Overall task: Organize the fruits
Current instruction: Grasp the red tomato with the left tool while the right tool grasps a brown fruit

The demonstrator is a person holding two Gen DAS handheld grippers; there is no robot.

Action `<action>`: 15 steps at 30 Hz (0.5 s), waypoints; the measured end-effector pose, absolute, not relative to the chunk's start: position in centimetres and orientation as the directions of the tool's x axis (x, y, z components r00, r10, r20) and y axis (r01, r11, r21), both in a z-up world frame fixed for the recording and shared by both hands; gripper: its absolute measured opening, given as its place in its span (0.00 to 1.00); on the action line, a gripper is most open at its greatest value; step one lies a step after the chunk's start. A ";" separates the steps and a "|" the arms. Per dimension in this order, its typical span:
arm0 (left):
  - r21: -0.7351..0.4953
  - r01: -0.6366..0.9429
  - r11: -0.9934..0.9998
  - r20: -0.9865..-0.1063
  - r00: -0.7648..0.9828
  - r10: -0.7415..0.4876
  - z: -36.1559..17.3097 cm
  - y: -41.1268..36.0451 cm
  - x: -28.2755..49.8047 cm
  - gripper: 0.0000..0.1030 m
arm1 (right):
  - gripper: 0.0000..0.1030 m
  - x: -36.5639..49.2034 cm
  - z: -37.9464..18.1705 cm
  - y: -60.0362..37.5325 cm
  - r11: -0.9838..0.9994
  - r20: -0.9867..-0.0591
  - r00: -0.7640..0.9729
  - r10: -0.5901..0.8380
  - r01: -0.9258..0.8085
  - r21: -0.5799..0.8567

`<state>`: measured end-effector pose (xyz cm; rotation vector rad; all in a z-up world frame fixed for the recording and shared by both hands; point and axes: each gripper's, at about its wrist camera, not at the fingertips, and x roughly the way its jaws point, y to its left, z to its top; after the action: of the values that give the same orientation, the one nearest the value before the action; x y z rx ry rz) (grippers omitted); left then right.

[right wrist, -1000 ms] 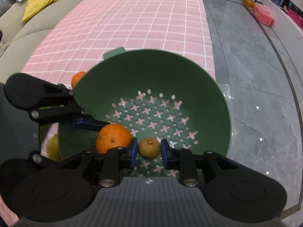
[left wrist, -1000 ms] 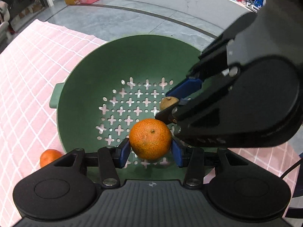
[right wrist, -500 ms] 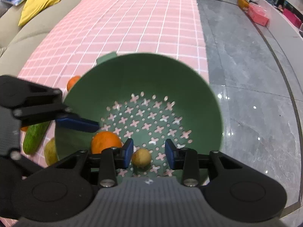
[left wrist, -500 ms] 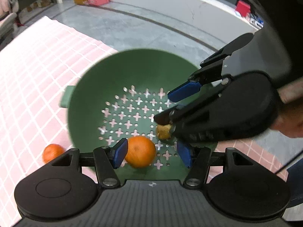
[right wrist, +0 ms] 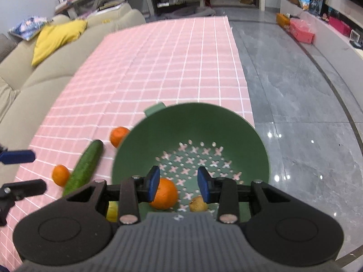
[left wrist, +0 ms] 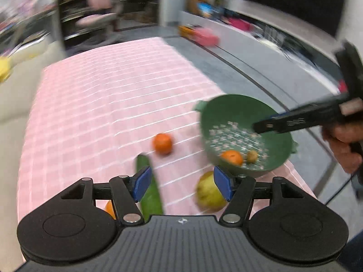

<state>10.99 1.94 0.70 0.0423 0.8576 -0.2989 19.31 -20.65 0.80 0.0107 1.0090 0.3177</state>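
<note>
- One green colander (right wrist: 238, 136) stands at the table's edge on the pink checked cloth (right wrist: 172, 63).
- Two fruits lie inside it: one orange (right wrist: 165, 194) and, just beside it, one small brown fruit (right wrist: 197, 205).
- Two more oranges sit out on the cloth: one (right wrist: 117, 136) touching or just beside the colander's outer wall, one (right wrist: 60, 175) against the single cucumber (right wrist: 84, 167).
- One yellow-green fruit (left wrist: 209, 192) lies just beside the colander.
- Left tongs (left wrist: 182, 183): spread open, empty, above the cloth between the cucumber and the yellow-green fruit.
- Right tongs (right wrist: 179, 183): spread open, empty, above the colander's two fruits.
</note>
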 end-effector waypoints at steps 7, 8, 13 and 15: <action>-0.155 0.150 0.976 -0.743 0.633 -0.216 -0.6 6.1 8.0 0.72 | 0.33 15.0 2.6 -19.2 0.953 -0.782 0.562 0.269 -0.273 0.132; -0.147 0.150 0.978 -0.742 0.637 -0.210 -0.7 6.2 7.8 0.73 | 0.33 14.2 2.8 -19.0 0.953 -0.776 0.570 0.270 -0.274 0.130; -0.097 0.161 0.982 -0.729 0.660 -0.181 -1.6 6.6 6.3 0.73 | 0.33 11.1 2.8 -18.6 0.957 -0.765 0.589 0.262 -0.263 0.125; -0.099 0.174 0.980 -0.722 0.665 -0.191 -2.3 7.0 5.4 0.74 | 0.33 10.0 2.3 -18.2 0.957 -0.770 0.584 0.258 -0.267 0.118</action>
<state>5.35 6.96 -2.32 -0.0224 0.8183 -0.2062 9.98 -18.20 2.27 -0.0107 0.8969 0.3060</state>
